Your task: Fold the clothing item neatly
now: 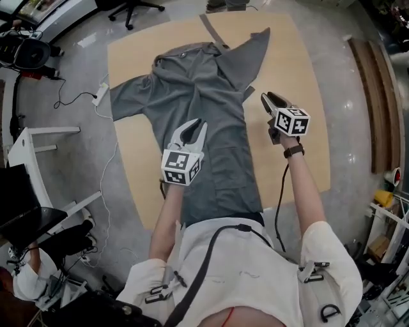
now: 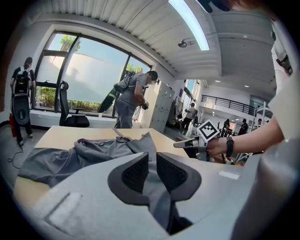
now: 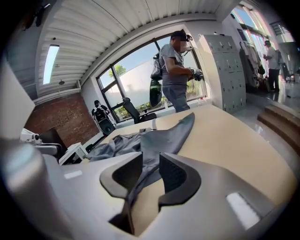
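The grey collared garment (image 1: 211, 115) lies spread lengthwise on the wooden table (image 1: 300, 70), 1 sleeve out to the left. The left gripper (image 1: 193, 129) hovers over its middle and the right gripper (image 1: 268, 98) beside its right edge, both with jaws slightly apart and holding nothing.

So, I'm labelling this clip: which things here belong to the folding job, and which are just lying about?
Job: grey garment, wooden table under it, left gripper, right gripper.
Lying about: power strip on the floor, office chair, white frame.
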Motion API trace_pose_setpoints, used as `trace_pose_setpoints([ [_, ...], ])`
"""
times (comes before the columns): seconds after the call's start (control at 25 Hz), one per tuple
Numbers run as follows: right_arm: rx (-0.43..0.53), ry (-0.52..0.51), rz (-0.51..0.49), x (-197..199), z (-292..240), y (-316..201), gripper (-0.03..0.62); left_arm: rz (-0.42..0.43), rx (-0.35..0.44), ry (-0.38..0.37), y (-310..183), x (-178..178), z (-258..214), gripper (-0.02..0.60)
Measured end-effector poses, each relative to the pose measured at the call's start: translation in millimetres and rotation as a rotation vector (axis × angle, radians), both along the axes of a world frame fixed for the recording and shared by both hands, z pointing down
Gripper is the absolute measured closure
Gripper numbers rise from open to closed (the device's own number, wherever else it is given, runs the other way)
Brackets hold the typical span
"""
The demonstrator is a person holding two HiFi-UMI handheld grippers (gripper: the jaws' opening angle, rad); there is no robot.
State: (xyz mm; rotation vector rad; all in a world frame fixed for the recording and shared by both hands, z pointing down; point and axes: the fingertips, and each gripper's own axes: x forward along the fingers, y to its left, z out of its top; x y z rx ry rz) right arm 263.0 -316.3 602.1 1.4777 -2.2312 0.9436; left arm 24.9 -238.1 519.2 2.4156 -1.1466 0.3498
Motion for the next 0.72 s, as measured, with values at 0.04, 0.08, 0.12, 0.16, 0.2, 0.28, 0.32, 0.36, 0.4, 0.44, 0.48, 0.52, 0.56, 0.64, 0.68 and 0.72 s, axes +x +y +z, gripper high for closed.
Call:
trace_pose_setpoints([
  [0.04,-0.012,0.004,0.003,7.2,9.8,-18.6,0.477,0.005,-0.003,-0.003,-12.4,8.8,3.4,0.523],
  [0.08,-0.024,0.008,0.007,13.6,20.1,-35.7,0.470,0.011,-0.009,-0.005,-22.5,17.1,7.5,0.523],
  [0.12,-0.035,0.014,0.013,20.0,30.0,-53.4,0.459,0.019,-0.014,-0.009,-31.5,25.0,12.3,0.523],
  [0.16,-0.042,0.020,0.024,26.8,38.6,-72.5,0.451,0.025,-0.019,-0.014,-39.6,32.2,17.4,0.523],
  [0.2,-0.046,0.028,0.039,34.3,45.4,-92.6,0.445,0.030,-0.025,-0.018,-46.4,38.7,22.3,0.523],
  [0.28,-0.047,0.059,0.082,52.6,55.1,-133.5,0.437,0.036,-0.038,-0.022,-56.0,48.8,30.8,0.523],
  [0.32,-0.046,0.081,0.104,61.8,59.3,-154.3,0.436,0.038,-0.046,-0.022,-59.7,52.0,34.9,0.522],
  [0.36,-0.044,0.104,0.118,69.2,63.3,-175.2,0.431,0.038,-0.054,-0.023,-62.8,53.9,39.2,0.523],
  [0.4,-0.043,0.126,0.124,74.4,67.1,-195.7,0.427,0.037,-0.062,-0.025,-65.1,54.8,43.5,0.522],
  [0.44,-0.043,0.145,0.122,77.8,70.9,-215.2,0.422,0.035,-0.070,-0.029,-66.2,55.0,47.9,0.523],
  [0.48,-0.044,0.161,0.116,80.5,74.5,-233.2,0.424,0.034,-0.079,-0.033,-66.5,55.2,52.1,0.523],
  [0.52,-0.047,0.180,0.109,83.5,77.7,-249.6,0.422,0.033,-0.086,-0.037,-66.7,55.1,55.9,0.522],
  [0.56,-0.052,0.206,0.103,87.2,80.7,-264.1,0.413,0.033,-0.093,-0.041,-67.4,54.3,59.4,0.523],
  [0.64,-0.076,0.288,0.086,90.2,90.4,-282.5,0.393,0.033,-0.109,-0.054,-66.4,47.9,66.3,0.523],
  [0.68,-0.090,0.335,0.065,85.6,97.6,-285.2,0.393,0.032,-0.120,-0.060,-63.2,43.5,70.1,0.523],
  [0.72,-0.098,0.377,0.041,78.0,103.7,-285.3,0.399,0.030,-0.133,-0.064,-59.4,40.3,73.8,0.523],
])
